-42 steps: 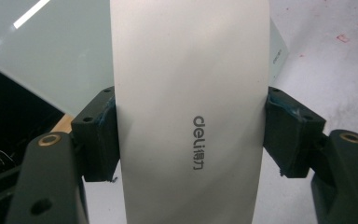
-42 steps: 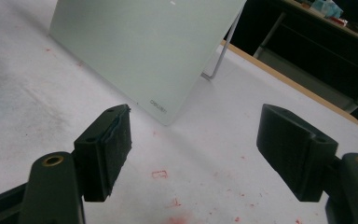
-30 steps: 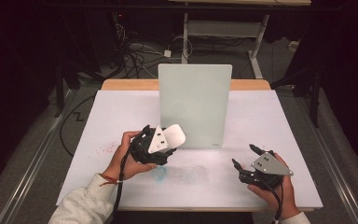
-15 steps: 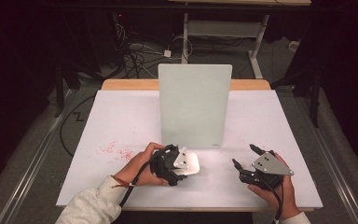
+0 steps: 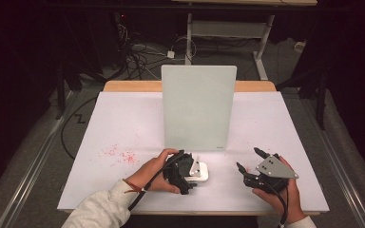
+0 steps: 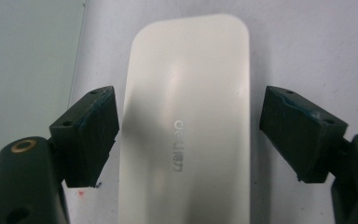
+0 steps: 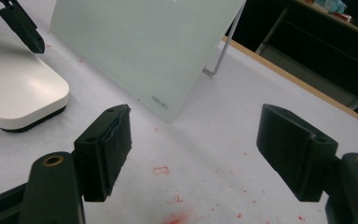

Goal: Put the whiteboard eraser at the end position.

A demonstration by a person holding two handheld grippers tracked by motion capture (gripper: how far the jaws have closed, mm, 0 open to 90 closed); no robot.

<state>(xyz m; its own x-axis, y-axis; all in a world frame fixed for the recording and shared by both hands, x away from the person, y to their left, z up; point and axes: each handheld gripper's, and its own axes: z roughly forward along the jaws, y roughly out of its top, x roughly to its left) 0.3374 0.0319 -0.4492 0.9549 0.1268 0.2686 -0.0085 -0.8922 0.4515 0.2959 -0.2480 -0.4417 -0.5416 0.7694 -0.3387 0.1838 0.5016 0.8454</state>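
A white board eraser (image 5: 203,173) (image 6: 186,130) lies flat on the white table, just in front of the upright frosted glass board (image 5: 198,107). My left gripper (image 5: 192,175) (image 6: 191,112) is open and straddles the eraser; the right jaw stands apart from it and the left jaw is right at its edge. My right gripper (image 5: 248,159) (image 7: 196,140) is open with nothing between its jaws, held low over the table's front right. From there the eraser (image 7: 14,88) lies to the left and the glass board (image 7: 140,42) leans ahead on its wire stand.
Red marker dust (image 5: 119,154) speckles the white tabletop (image 5: 123,123) left of the board and more red specks (image 7: 177,217) lie under my right gripper. The table's front edge runs close under both hands. Cables and a desk frame lie on the floor beyond.
My left gripper has moved right and down from in front of the board with the eraser, set it on the table and opened. The right gripper has stayed put.
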